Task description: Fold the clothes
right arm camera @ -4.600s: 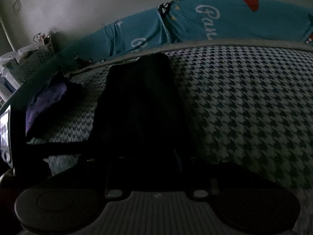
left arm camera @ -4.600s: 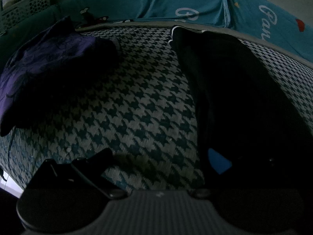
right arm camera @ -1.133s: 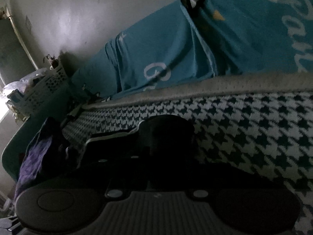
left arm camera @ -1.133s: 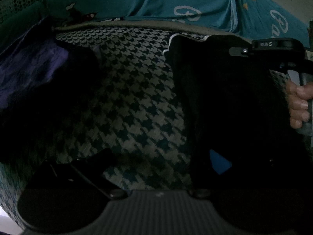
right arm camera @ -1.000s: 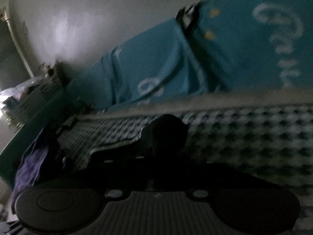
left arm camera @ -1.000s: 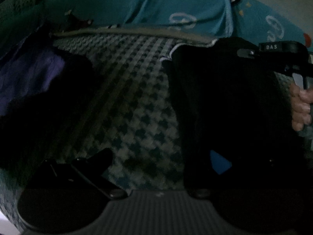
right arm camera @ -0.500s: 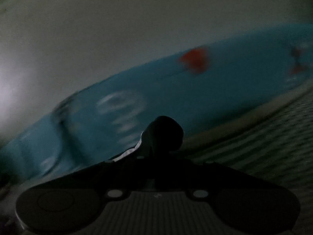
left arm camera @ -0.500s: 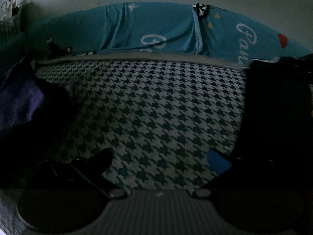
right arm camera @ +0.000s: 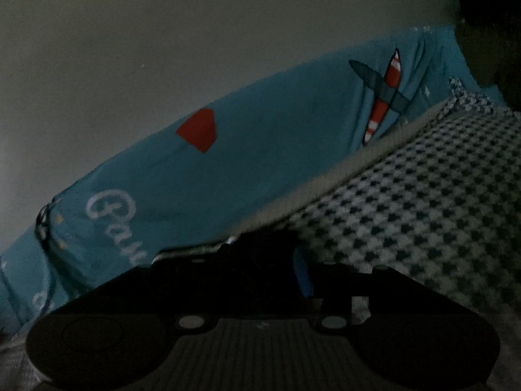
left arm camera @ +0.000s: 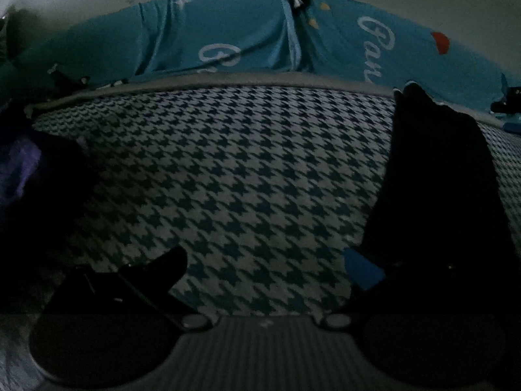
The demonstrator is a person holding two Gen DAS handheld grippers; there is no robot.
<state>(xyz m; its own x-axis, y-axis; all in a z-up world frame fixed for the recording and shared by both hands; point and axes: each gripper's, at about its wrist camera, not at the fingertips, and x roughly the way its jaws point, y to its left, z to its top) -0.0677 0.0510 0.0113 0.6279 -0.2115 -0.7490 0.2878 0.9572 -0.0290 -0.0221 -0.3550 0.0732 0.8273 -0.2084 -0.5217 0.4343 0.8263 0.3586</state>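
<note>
A dark garment point(left arm camera: 436, 176) lies in a long strip on the right side of the houndstooth bed cover point(left arm camera: 228, 163). My left gripper point(left arm camera: 260, 260) hovers low over the cover, open, with only the cover between its fingers. Its right finger's blue pad point(left arm camera: 361, 268) sits at the garment's near edge. In the right wrist view my right gripper point(right arm camera: 263, 260) has jaws that are opening. One blue pad point(right arm camera: 301, 275) shows, and a dark fold of the garment point(right arm camera: 250, 244) with a white trim still lies between the fingers.
A teal printed sheet point(left arm camera: 244, 42) runs along the far side of the bed against a pale wall point(right arm camera: 162, 49). A purple garment point(left arm camera: 19, 169) is heaped at the left edge. A dark shape point(right arm camera: 495, 6) fills the right view's upper right corner.
The right gripper swung rightward and up with the garment's end, then parted its jaws so a blue pad shows. In the left view the garment shifted right, and the hand left view.
</note>
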